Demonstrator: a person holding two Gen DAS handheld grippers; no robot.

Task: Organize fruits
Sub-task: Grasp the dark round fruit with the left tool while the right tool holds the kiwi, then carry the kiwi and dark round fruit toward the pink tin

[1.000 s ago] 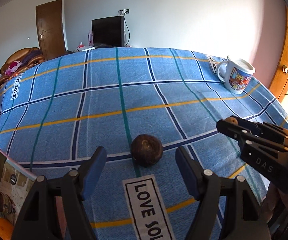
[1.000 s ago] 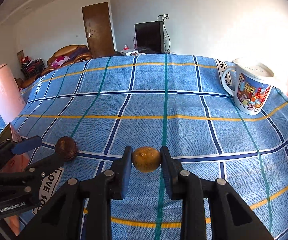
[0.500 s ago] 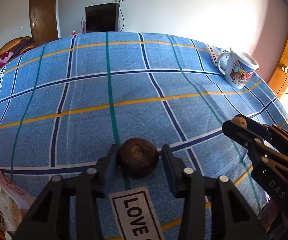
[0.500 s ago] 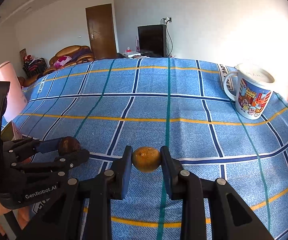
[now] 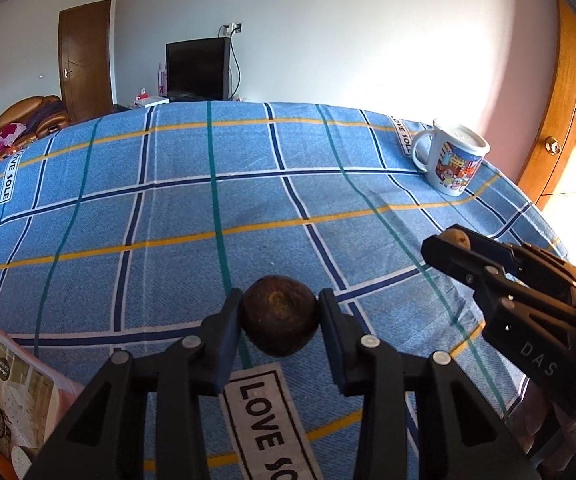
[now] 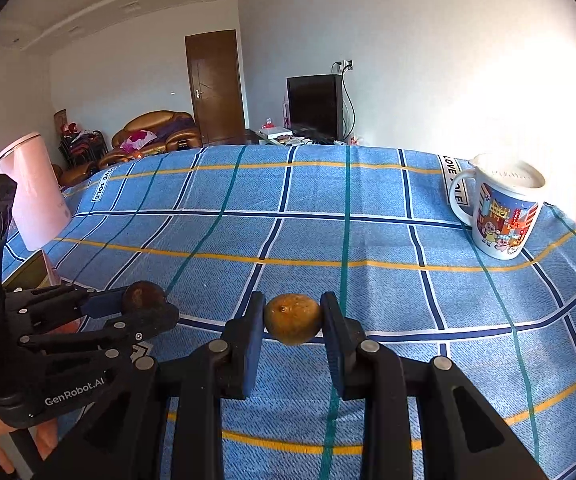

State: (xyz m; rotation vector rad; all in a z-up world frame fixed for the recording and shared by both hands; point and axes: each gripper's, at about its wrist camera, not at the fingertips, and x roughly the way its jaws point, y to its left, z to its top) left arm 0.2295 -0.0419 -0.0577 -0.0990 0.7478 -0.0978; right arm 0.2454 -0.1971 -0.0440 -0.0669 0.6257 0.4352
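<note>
Since a second ago the left gripper (image 5: 280,316) has closed from wide open onto the dark brown fruit (image 5: 279,315), both pads now pressing its sides just above the checked blue tablecloth (image 5: 168,208). The right gripper (image 6: 292,322) is unchanged, clamped narrow on the yellow-brown fruit (image 6: 292,324), which it holds just over the cloth. Seen from the right wrist, the left gripper sits close beside on the left with its fruit between the fingers. A "LOVE SOLE" label (image 5: 272,416) lies under the left gripper. Farther off, a cartoon mug (image 6: 501,212) stands upright near the cloth's right edge, and a pink jug (image 6: 34,196) at the left edge.
</note>
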